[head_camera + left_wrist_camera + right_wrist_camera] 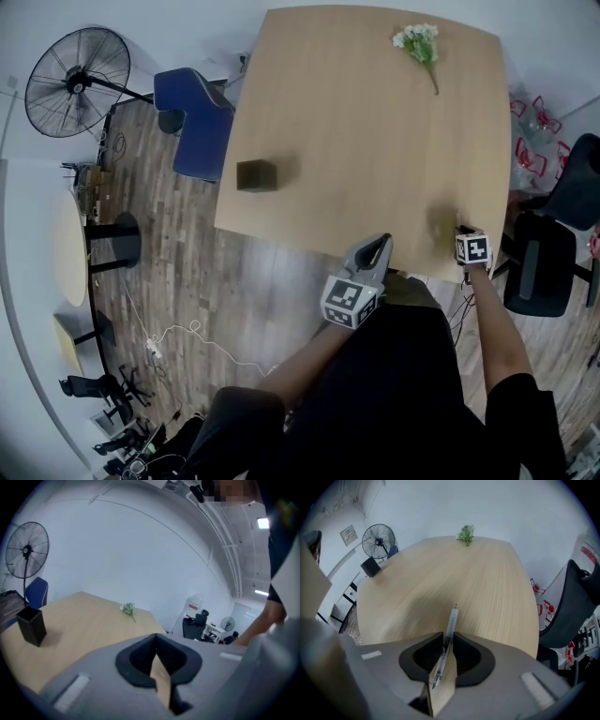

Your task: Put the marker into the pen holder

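A: How far along is this?

B: Early, I'd say. The right gripper (447, 637) is clamped on the slim clear-barrelled marker (451, 623), whose tip pokes out past the jaws toward twelve o'clock over the light wooden table (375, 141). So the pickup looks done.

A: And the holder?

B: The dark square pen holder (256, 175) stands upright near the table's left edge, well apart from that gripper, at roughly ten o'clock from it in the head view. In the right gripper view it sits far off at about ten o'clock too (370, 566). I can't see anything in it from here.

A: What about the other hand?

B: The left gripper (157, 646) has its jaws pressed together with nothing between them, held just off the near table edge.

A: So what's left?

B: The carry across the table, lining the marker up over the holder's open top, and letting go. A small bunch of white flowers (419, 39) lies at the far side, out of that path.
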Demonstrator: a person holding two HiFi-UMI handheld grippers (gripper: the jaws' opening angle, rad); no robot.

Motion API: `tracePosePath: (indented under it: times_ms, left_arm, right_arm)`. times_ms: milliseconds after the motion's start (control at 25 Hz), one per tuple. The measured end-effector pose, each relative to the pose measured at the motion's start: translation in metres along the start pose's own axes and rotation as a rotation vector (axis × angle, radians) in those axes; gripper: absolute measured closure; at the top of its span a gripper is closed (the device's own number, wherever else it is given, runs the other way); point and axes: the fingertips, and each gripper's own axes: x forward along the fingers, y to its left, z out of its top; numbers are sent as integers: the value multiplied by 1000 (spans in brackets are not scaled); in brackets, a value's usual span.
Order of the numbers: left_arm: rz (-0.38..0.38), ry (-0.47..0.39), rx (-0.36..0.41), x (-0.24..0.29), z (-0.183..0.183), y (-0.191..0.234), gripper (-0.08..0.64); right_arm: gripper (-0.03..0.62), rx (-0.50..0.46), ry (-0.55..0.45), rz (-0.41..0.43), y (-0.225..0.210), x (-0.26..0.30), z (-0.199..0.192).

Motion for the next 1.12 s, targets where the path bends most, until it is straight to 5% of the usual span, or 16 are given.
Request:
tracePosePath:
  times_ms: [680, 1120]
  left_arm:
    - [-38, 6, 33, -40, 4, 41, 557]
    - [171, -36, -48, -56, -8, 15, 557]
  right_arm:
    - [548, 227, -132, 16, 7, -19, 11]
    - [548, 176, -297, 261, 35, -77, 39]
